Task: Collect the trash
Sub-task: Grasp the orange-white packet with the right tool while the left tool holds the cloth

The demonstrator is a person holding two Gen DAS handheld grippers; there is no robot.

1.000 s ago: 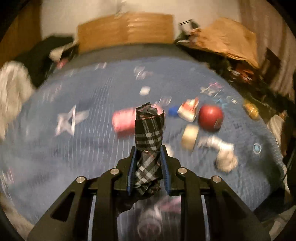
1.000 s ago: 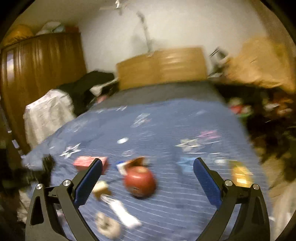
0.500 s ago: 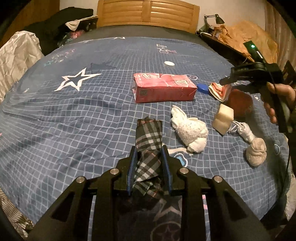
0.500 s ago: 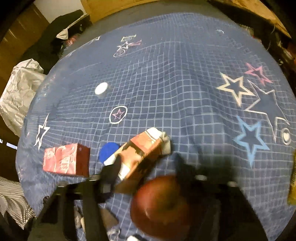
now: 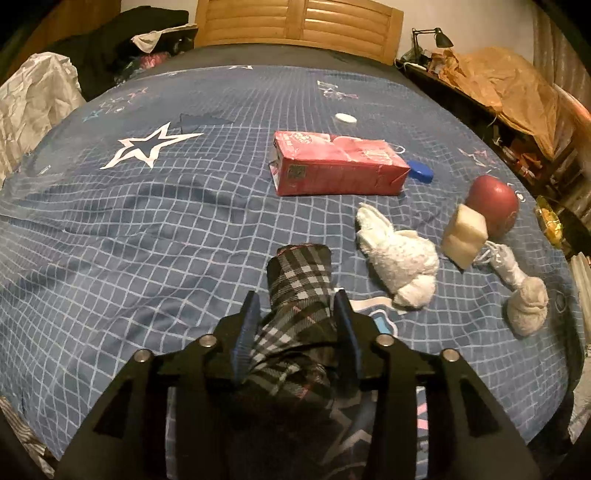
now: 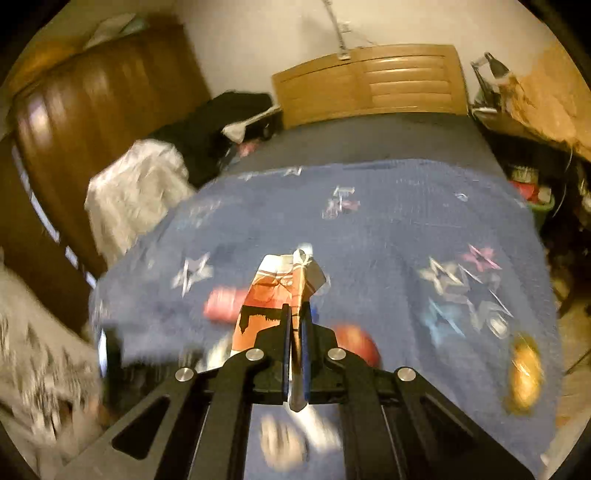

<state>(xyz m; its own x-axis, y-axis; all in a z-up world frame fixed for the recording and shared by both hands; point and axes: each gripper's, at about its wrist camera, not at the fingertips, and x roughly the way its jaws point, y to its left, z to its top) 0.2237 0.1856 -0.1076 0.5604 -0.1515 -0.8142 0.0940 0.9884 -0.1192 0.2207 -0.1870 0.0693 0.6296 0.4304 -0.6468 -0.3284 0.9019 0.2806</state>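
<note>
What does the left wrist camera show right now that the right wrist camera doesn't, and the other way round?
Only the left wrist view: the left gripper with the dark plaid cloth bag between its pads, its jaws just opening, and a fluffy white cloth.

Only the right wrist view: the right gripper shut on a flattened orange-and-white carton, and a wooden wardrobe.

Both: the blue star-print bedspread, pink rectangular carton, red ball, wooden headboard.

The left gripper [image 5: 295, 314] has a dark checked cloth [image 5: 299, 284] between its blue pads [image 5: 245, 332]. Its jaws have just been opening, and there are small gaps beside the cloth. It hangs over a blue bed cover [image 5: 129, 240] with stars. On the cover lie a red carton [image 5: 336, 168], a white sock [image 5: 397, 260], a red ball [image 5: 493, 201] and a blue cap [image 5: 421, 171].
</note>
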